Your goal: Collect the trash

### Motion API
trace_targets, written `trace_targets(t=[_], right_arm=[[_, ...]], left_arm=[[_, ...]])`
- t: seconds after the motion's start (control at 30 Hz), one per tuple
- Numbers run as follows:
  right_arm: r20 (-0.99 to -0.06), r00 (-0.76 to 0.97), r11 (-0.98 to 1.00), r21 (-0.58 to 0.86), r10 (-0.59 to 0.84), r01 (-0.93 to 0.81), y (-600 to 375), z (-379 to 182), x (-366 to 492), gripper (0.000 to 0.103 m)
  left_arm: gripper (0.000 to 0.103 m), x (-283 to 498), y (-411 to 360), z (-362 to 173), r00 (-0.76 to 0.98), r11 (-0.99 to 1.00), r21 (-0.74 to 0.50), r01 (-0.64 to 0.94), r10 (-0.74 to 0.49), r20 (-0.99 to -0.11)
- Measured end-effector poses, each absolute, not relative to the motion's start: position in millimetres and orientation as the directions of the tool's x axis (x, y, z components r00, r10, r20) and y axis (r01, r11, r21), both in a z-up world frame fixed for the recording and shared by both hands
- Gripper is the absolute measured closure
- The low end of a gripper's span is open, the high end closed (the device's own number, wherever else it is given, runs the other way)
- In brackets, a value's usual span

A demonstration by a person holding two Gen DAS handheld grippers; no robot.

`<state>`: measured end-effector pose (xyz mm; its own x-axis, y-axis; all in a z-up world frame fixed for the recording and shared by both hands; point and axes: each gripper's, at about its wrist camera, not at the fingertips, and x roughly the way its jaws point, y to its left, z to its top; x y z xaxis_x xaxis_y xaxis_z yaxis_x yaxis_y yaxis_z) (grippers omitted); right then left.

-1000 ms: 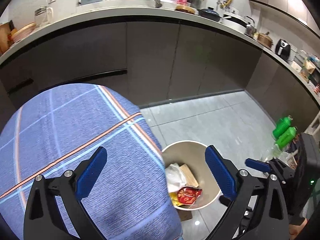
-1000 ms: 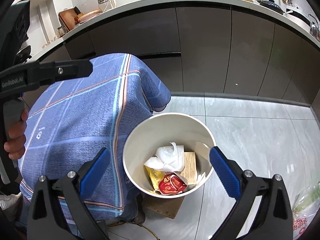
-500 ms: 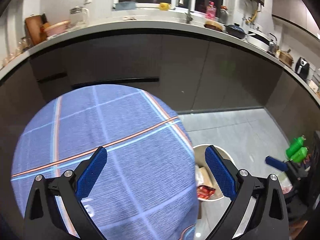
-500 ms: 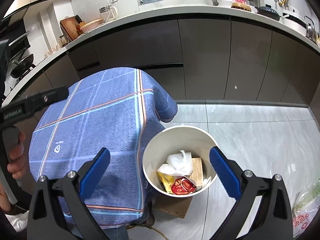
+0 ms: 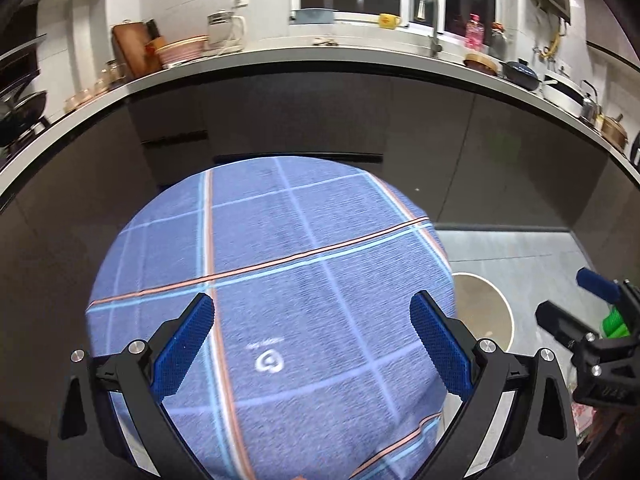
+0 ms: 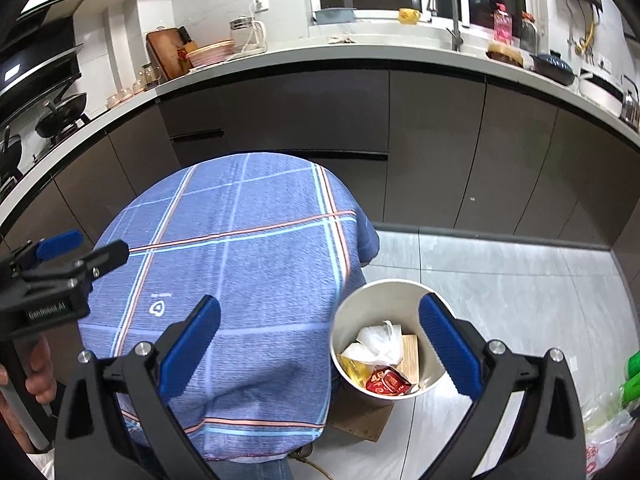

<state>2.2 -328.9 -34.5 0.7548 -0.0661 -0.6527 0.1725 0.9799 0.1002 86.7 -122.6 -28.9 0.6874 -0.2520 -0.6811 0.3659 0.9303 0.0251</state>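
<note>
the left gripper [image 5: 312,344] hangs over a round table draped in a blue plaid cloth [image 5: 280,272], its blue-padded jaws spread wide with nothing between them. the right gripper [image 6: 320,344] is likewise wide apart and empty, held above the table's right edge and the white bin [image 6: 352,312] that stands on the grey tile floor just beside the table. the trash lies inside that bin: a crumpled white tissue [image 6: 378,340], a yellow wrapper [image 6: 354,368], a red packet [image 6: 386,382] and a tan card piece [image 6: 410,356] leaning on the inner wall. a flat brown board [image 6: 360,416] sits under the bin. in the left view only part of the bin's rim [image 5: 502,308] shows past the cloth, and the right gripper's body [image 5: 592,344] pokes in at the right. a hand [image 6: 38,368] grips the left tool's handle at the left edge of the right view. green bottles [image 6: 632,376] stand at the far right.
</note>
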Motion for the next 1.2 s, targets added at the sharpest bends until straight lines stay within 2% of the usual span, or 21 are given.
trace_targets(t=[0.57, 1.2], right_arm=[[-0.644, 0.745, 0.979, -0.027, -0.172, 0.202, -277, -1, -15, 0.003], [-0.599, 0.781, 0.980, -0.032, -0.176, 0.197, -258, 23, -40, 0.003]], left_arm=[[0.008, 47, -62, -14, 0.712, 0.964, 0.003, 0.264, -0.193, -0.675], [0.008, 21, -40, 4, 0.742, 0.970, -0.015, 0.244, -0.197, -0.641]])
